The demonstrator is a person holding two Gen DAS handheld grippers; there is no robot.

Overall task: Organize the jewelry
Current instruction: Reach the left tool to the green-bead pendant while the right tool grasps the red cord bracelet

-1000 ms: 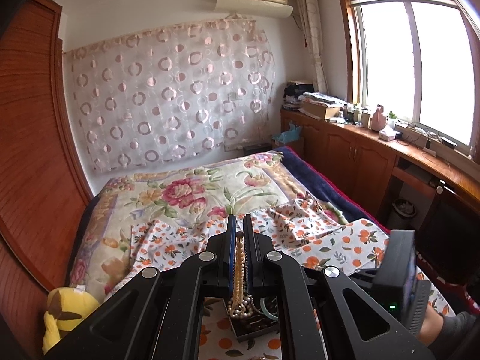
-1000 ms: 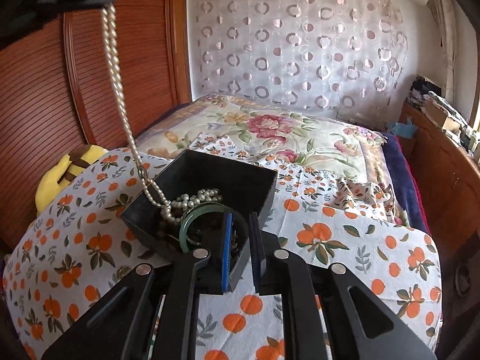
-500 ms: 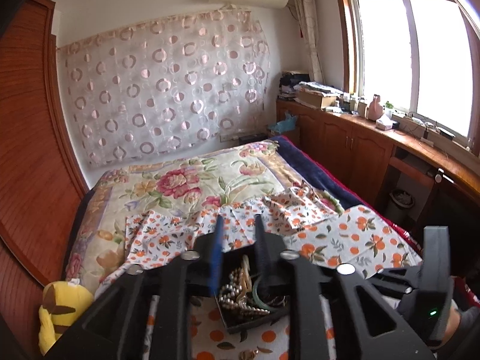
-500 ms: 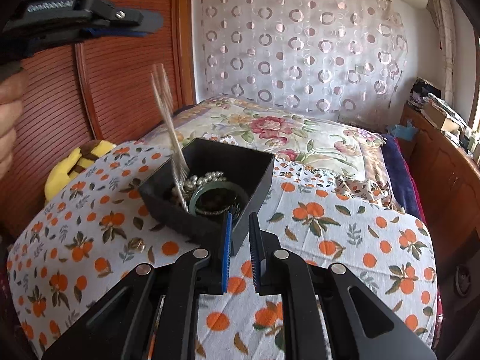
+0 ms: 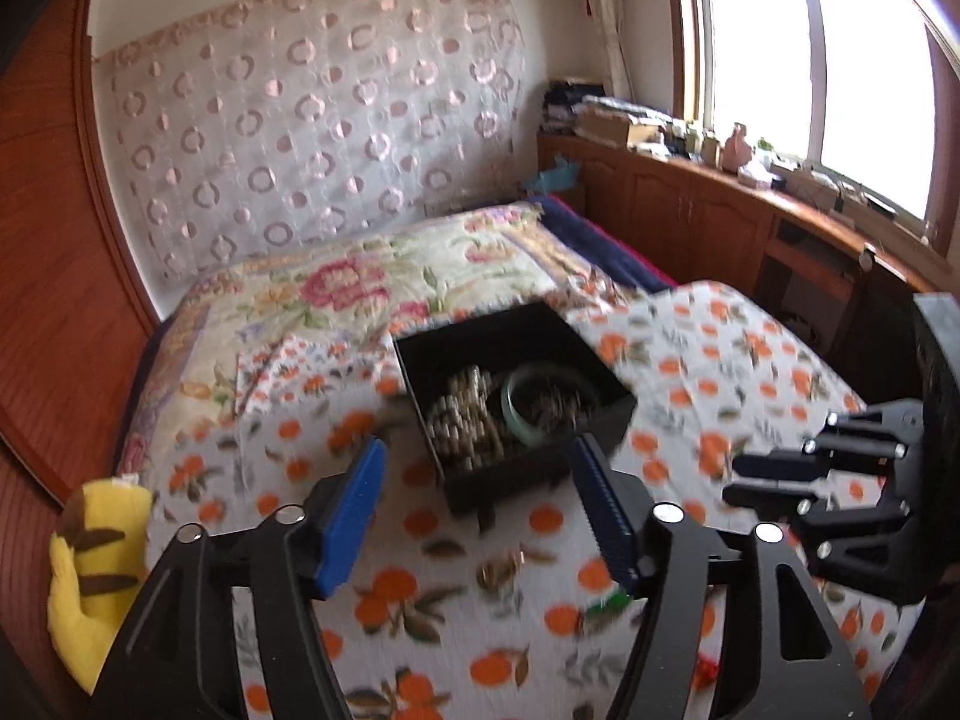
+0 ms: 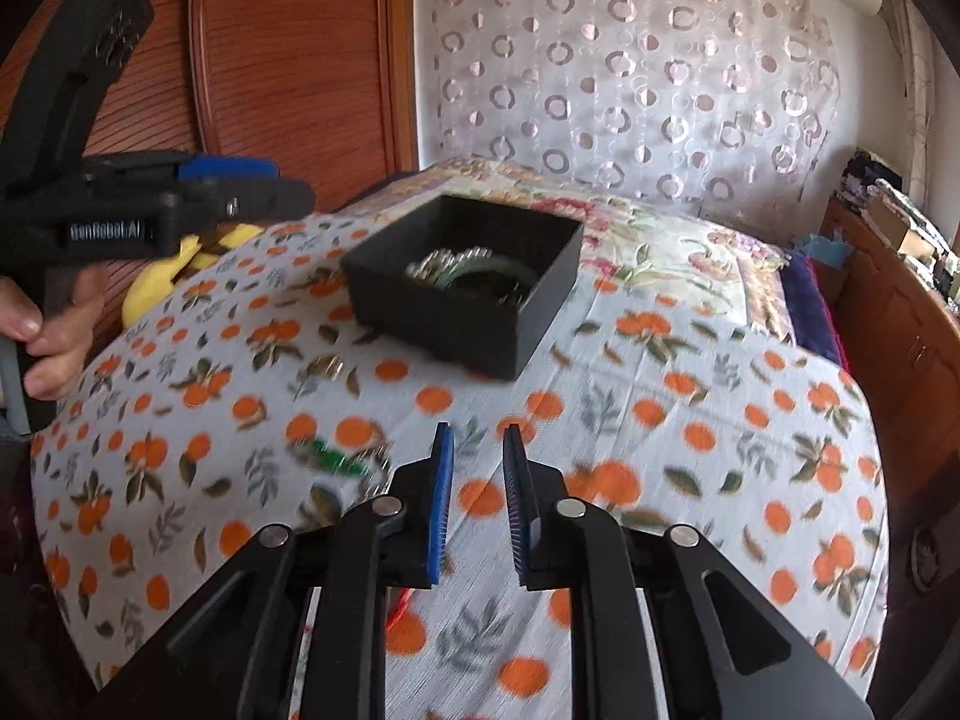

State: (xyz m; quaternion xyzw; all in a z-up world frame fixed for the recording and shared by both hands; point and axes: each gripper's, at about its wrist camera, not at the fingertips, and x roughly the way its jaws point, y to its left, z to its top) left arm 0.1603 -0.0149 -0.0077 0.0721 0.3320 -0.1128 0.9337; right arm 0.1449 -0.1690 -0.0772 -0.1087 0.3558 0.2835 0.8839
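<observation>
Jewelry [image 5: 480, 414] lies heaped in a black box [image 6: 456, 306] that sits on an orange-print cloth [image 6: 690, 420] spread over the bed. From both views the box holds a coil of pale beads, probably pearls, along its left side, and a green bangle [image 5: 543, 399] beside them with darker small pieces inside the ring; blur hides finer detail. A few pieces are not in the box: a small gold-toned bit [image 6: 324, 367] lies on the cloth just in front of it, and a green-beaded piece [image 6: 336, 459] lies nearer the person, close to the right gripper's fingers.

The left gripper [image 5: 480, 516] hangs above the cloth, short of the box, with its jaws spread wide and nothing between them. The right gripper [image 6: 477, 501] points at the cloth below the box, its jaws a little apart and also empty.

Judging by this, one deposit into the box looks finished and the step in hand is choosing the next loose piece. The task seems partly done, since at least two items are outside the box. The next move probably calls for lowering one gripper over a loose piece, likely the green one near the right gripper, and closing gently so the pads catch it without bunching the cloth.
</observation>
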